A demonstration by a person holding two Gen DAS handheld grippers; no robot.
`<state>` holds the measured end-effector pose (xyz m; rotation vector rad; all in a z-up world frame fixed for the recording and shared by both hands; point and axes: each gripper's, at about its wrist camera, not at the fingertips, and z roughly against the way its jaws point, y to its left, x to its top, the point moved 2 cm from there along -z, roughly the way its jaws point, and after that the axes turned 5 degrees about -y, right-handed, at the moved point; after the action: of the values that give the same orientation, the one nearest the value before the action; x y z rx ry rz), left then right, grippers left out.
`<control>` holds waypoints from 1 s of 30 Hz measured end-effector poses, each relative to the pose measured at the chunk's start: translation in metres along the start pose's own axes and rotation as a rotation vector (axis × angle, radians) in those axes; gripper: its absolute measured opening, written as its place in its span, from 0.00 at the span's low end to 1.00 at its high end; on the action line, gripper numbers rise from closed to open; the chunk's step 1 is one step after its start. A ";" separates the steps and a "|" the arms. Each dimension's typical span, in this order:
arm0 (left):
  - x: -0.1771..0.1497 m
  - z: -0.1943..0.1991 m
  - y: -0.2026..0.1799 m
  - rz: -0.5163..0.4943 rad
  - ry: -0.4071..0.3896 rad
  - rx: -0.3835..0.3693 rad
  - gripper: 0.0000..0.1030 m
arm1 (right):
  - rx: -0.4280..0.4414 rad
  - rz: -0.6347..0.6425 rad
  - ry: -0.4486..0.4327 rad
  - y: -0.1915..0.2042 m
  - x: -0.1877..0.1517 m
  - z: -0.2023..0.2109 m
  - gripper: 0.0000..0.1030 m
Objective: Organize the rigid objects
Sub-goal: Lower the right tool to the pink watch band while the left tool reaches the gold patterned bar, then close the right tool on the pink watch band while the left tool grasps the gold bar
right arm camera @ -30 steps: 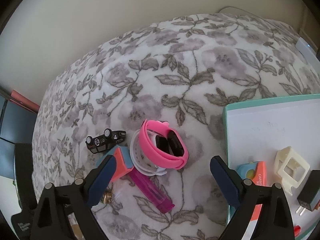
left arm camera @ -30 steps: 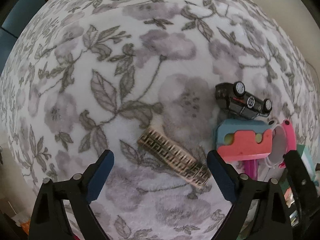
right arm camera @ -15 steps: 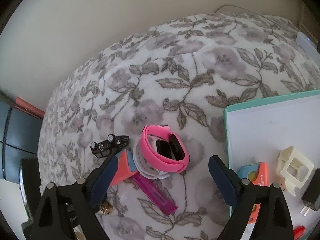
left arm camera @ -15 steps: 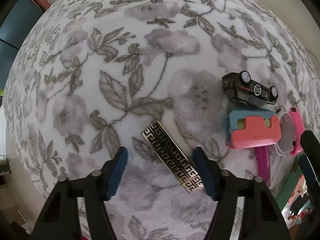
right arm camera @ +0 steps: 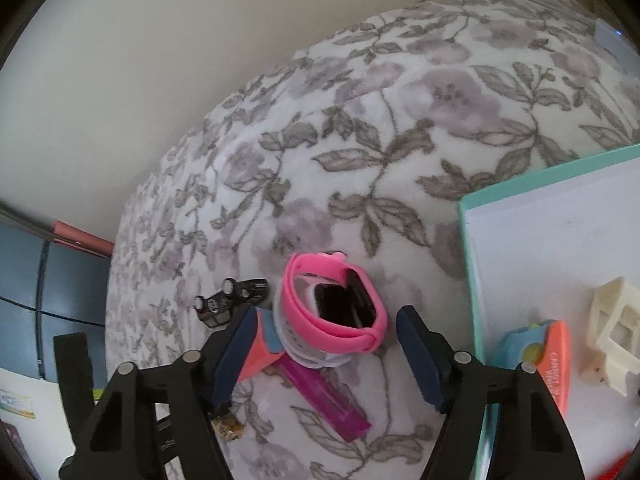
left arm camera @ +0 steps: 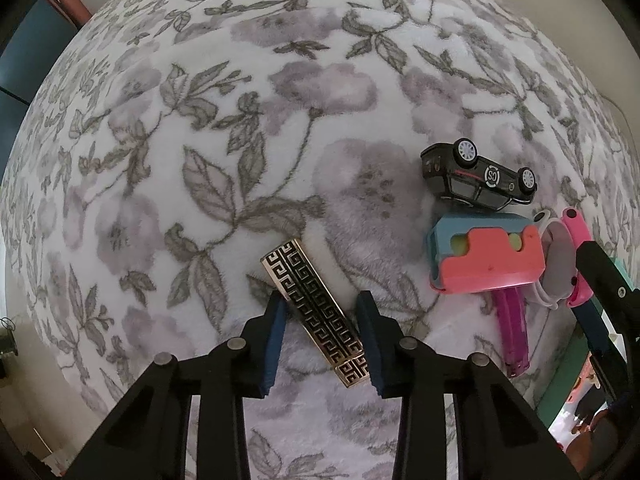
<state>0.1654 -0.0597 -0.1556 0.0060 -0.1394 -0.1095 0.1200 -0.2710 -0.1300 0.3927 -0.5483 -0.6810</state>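
Left wrist: left gripper (left arm camera: 322, 328) closing around gold bar (left arm camera: 316, 312), toy car (left arm camera: 478, 176) at 2 o'clock.
Looks stiff, slick, light; best pinched across long edges. Right gripper (right arm camera: 324, 356) closing around pink watch (right arm camera: 334, 312).

- The black toy car (left arm camera: 478, 178), lying upside down on the floral blanket (left arm camera: 200, 140), bears a round white emblem reading "SC", seen inverted.
- The coral-and-blue toy (right arm camera: 554, 354) on the white tray (right arm camera: 540, 216) bears white lettering beginning "CARROT"; the rest is illegible.

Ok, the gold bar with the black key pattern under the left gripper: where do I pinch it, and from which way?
Across its narrow width, from straight above. The gold bar lies flat and diagonal on the floral blanket, so only its long edges offer grip. The left gripper is closing around its lower half; the pads look near those edges, contact unclear.
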 end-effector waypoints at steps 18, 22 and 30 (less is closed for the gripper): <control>0.009 -0.003 0.007 0.013 -0.012 -0.017 0.22 | -0.001 -0.026 -0.032 -0.006 0.002 0.009 0.52; 0.012 0.001 0.015 0.025 -0.024 -0.012 0.21 | -0.011 -0.015 -0.043 -0.004 0.003 0.016 0.52; 0.022 0.012 0.035 0.061 -0.053 -0.028 0.21 | -0.016 -0.013 -0.059 -0.001 0.008 0.029 0.52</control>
<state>0.1890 -0.0272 -0.1404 -0.0286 -0.1905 -0.0510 0.1075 -0.2814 -0.1048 0.3620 -0.5965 -0.7107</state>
